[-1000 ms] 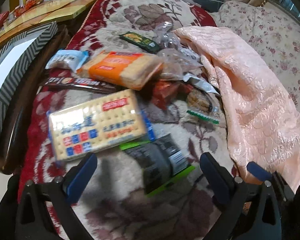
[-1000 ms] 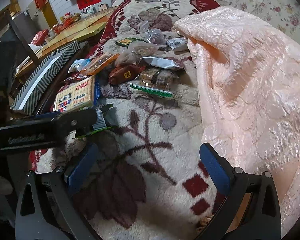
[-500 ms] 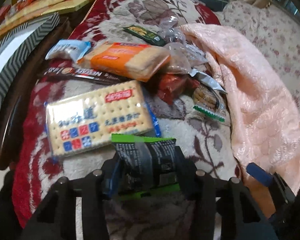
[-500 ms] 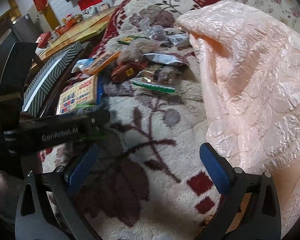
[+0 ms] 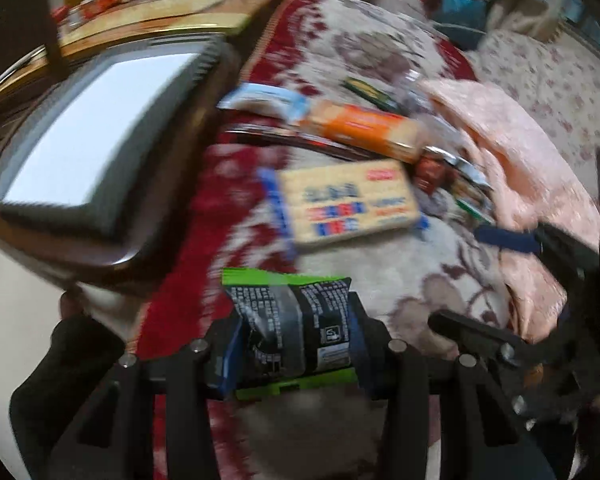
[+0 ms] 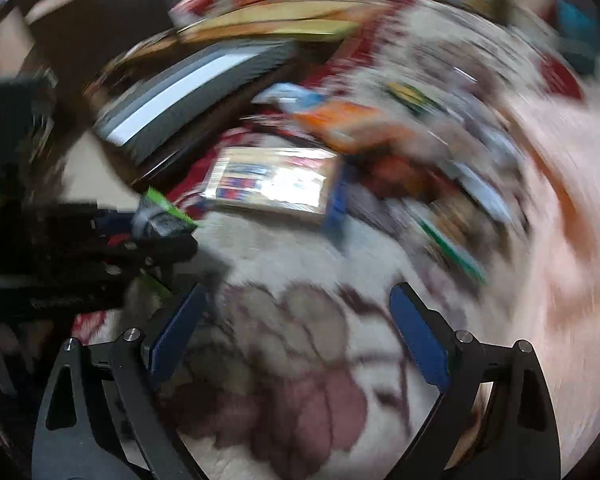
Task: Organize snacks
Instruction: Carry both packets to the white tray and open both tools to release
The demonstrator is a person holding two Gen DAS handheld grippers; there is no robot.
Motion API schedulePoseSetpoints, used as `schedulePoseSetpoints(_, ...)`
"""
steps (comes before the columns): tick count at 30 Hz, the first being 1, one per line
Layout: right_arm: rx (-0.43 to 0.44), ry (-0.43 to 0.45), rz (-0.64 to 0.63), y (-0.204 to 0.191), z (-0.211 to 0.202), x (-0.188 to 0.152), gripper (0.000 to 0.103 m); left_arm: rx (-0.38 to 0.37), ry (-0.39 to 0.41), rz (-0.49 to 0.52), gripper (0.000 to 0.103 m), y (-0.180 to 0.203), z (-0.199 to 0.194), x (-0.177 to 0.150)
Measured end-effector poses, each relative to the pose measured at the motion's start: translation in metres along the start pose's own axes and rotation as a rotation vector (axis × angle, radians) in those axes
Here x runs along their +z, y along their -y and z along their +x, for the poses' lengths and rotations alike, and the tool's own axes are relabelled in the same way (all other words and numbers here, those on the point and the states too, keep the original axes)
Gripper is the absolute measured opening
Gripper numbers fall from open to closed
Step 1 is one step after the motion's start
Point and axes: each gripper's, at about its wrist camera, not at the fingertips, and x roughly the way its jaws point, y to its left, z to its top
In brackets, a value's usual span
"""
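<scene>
While the black-and-green snack packet (image 5: 288, 332) is pinched across its middle by the left tongs (image 5: 290, 344), lifted off the plush floral blanket (image 5: 400, 280), it is judged light, crinkly and slippery. The right tongs (image 6: 300, 332), whose jaws have just been closing slightly, are held wide and empty. Beyond, a stiff flat cracker pack (image 5: 348, 204) is seen, then a striped box (image 5: 100, 140).

Black-and-green foil snack packet (image 5: 290, 330) at lower centre; flat cream cracker pack (image 5: 350, 204) above it; striped-edged rectangular box (image 5: 96, 140) upper left.
</scene>
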Motion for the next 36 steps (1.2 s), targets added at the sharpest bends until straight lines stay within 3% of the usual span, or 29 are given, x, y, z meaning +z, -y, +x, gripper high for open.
schedulePoseSetpoints(10,0.026,-0.124,-0.576,-0.034,0.053,0.074,0.094,0.033,-0.007,-0.110,0.048,-0.040,0.000,-0.002)
schedulePoseSetpoints(16,0.039,-0.196,-0.705,-0.027,0.081,0.095,0.094,0.028,-0.026,-0.122,0.048,-0.043,0.007,-0.001)
schedulePoseSetpoints(18,0.072,-0.217,-0.731,-0.030,0.085,0.096,0.084,0.024,-0.030,-0.127,0.048,-0.044,0.009,0.001)
schedulePoseSetpoints(22,0.067,-0.279,-0.756,-0.036,0.094,0.089,0.070,0.022,-0.027,-0.123,0.048,-0.043,0.012,0.005)
schedulePoseSetpoints(27,0.022,-0.236,-0.647,-0.034,0.086,0.081,0.055,0.020,-0.017,-0.108,0.048,-0.038,0.013,0.008)
schedulePoseSetpoints(36,-0.034,-0.115,-0.353,-0.039,0.052,0.042,0.054,0.039,0.016,-0.113,0.048,-0.037,0.008,0.015)
